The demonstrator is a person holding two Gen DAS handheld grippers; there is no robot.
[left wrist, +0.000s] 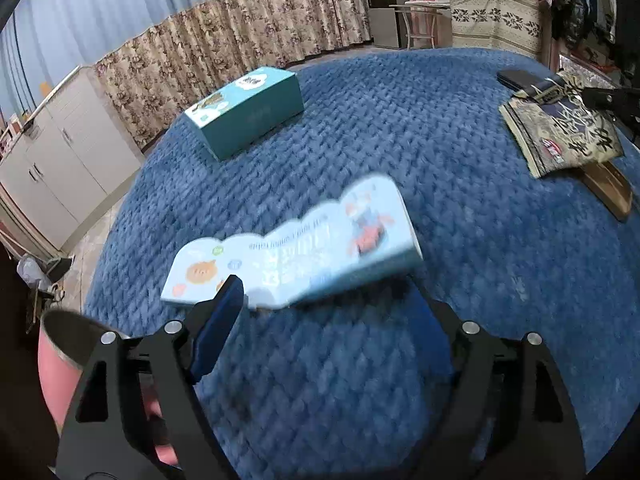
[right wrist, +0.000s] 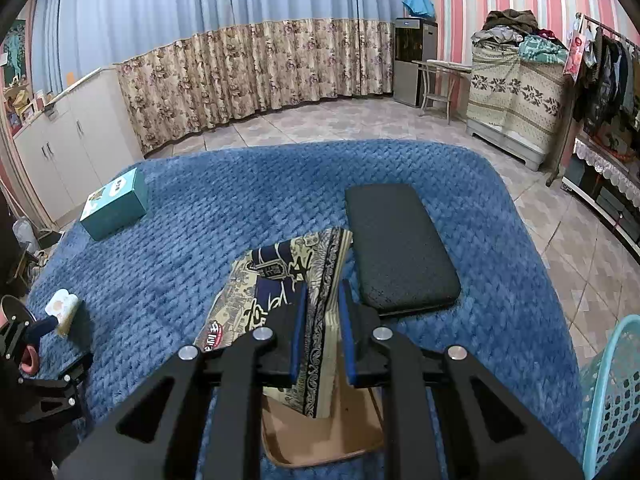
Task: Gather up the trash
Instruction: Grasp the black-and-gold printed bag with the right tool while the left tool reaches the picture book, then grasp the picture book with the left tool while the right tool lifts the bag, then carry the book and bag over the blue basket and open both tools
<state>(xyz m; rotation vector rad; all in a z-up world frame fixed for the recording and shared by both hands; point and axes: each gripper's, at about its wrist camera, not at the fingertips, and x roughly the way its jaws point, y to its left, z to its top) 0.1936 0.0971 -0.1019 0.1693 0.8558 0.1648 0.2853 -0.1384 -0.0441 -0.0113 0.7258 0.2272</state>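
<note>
A light-blue flattened carton [left wrist: 296, 248] with cartoon prints lies on the blue blanket [left wrist: 380, 128], blurred, across the tips of my left gripper [left wrist: 324, 300], whose jaws stand wide apart around its near edge. It also shows small in the right wrist view [right wrist: 63, 307]. My right gripper [right wrist: 323, 308] is shut on a beige and navy patterned packet [right wrist: 280, 280], holding its edge above a brown tray [right wrist: 320, 436]. The packet also shows in the left wrist view [left wrist: 560, 132].
A teal box [left wrist: 248, 110] stands at the far left of the blanket. A black pad [right wrist: 396, 248] lies beside the packet. A turquoise perforated basket [right wrist: 612, 392] stands at the right edge. White cabinets [right wrist: 68, 148], curtains and tiled floor surround the blanket.
</note>
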